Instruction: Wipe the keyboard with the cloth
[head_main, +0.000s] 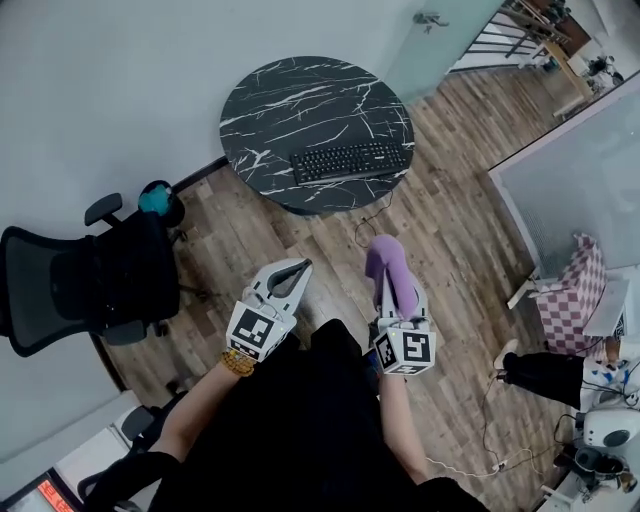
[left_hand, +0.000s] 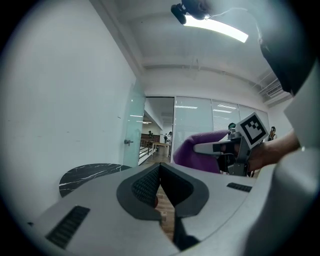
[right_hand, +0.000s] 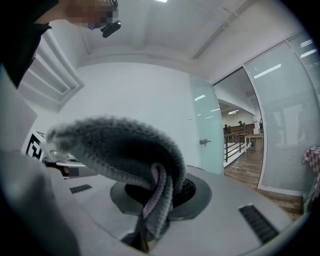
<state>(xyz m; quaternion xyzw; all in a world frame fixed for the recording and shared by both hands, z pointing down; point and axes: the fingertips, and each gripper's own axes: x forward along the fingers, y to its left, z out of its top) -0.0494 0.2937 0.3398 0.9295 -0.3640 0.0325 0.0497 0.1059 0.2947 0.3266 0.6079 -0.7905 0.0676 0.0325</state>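
Observation:
A black keyboard (head_main: 351, 161) lies near the front rim of a round black marble table (head_main: 290, 100), well ahead of both grippers. My right gripper (head_main: 385, 283) is shut on a purple cloth (head_main: 389, 270), which bulges out past its tips; the cloth (right_hand: 120, 150) hangs folded between the jaws in the right gripper view and shows purple (left_hand: 195, 150) in the left gripper view. My left gripper (head_main: 300, 268) is beside it, jaws shut with nothing between them (left_hand: 160, 172). Both are held over the wooden floor, short of the table.
A black office chair (head_main: 90, 280) stands at the left near the wall. A cable runs from the table down across the floor (head_main: 365, 225). A checkered pink seat (head_main: 572, 295) and a glass partition (head_main: 570, 190) are on the right.

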